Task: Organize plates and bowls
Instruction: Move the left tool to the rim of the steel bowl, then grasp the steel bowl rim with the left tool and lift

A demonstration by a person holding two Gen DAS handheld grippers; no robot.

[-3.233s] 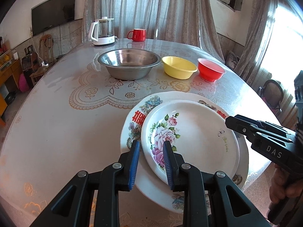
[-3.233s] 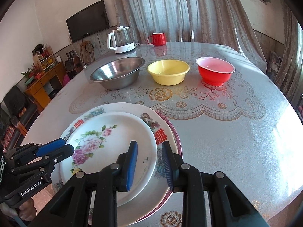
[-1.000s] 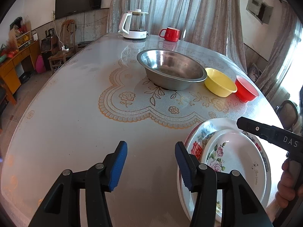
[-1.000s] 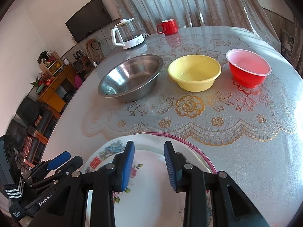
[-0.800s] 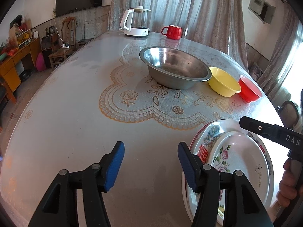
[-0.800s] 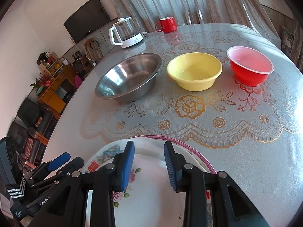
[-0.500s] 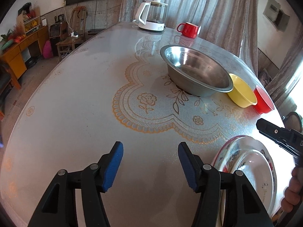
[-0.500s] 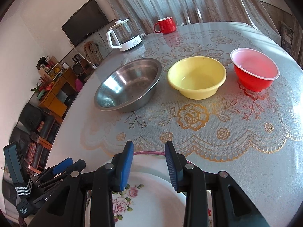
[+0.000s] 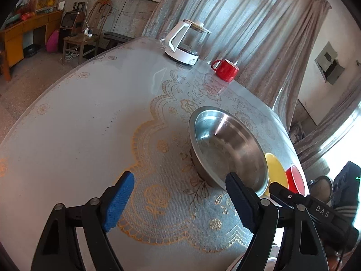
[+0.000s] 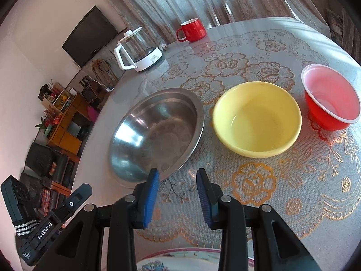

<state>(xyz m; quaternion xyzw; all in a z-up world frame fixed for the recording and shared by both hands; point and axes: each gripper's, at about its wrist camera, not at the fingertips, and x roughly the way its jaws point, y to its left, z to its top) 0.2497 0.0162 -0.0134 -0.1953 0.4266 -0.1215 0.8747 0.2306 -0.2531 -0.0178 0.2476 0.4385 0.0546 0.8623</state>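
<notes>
A steel bowl (image 9: 227,151) (image 10: 155,133), a yellow bowl (image 10: 257,117) (image 9: 276,171) and a red bowl (image 10: 331,98) (image 9: 295,178) stand in a row on the round table. My left gripper (image 9: 180,203) is open wide and empty, above the table just left of the steel bowl. My right gripper (image 10: 177,194) is open and empty, in front of the steel bowl's near rim. The stacked flowered plates (image 10: 178,260) show only as a rim at the bottom of the right wrist view, under the right gripper.
A white kettle (image 9: 185,43) (image 10: 137,49) and a red mug (image 9: 225,70) (image 10: 191,30) stand at the table's far side. The lace-patterned table cover (image 10: 255,180) lies under the bowls. Chairs and cabinets stand beyond the table's left edge.
Both grippers have moved away from the stacked plates toward the bowls. The left gripper let go of the plate rim and opened wide. The plates stay where they were.
</notes>
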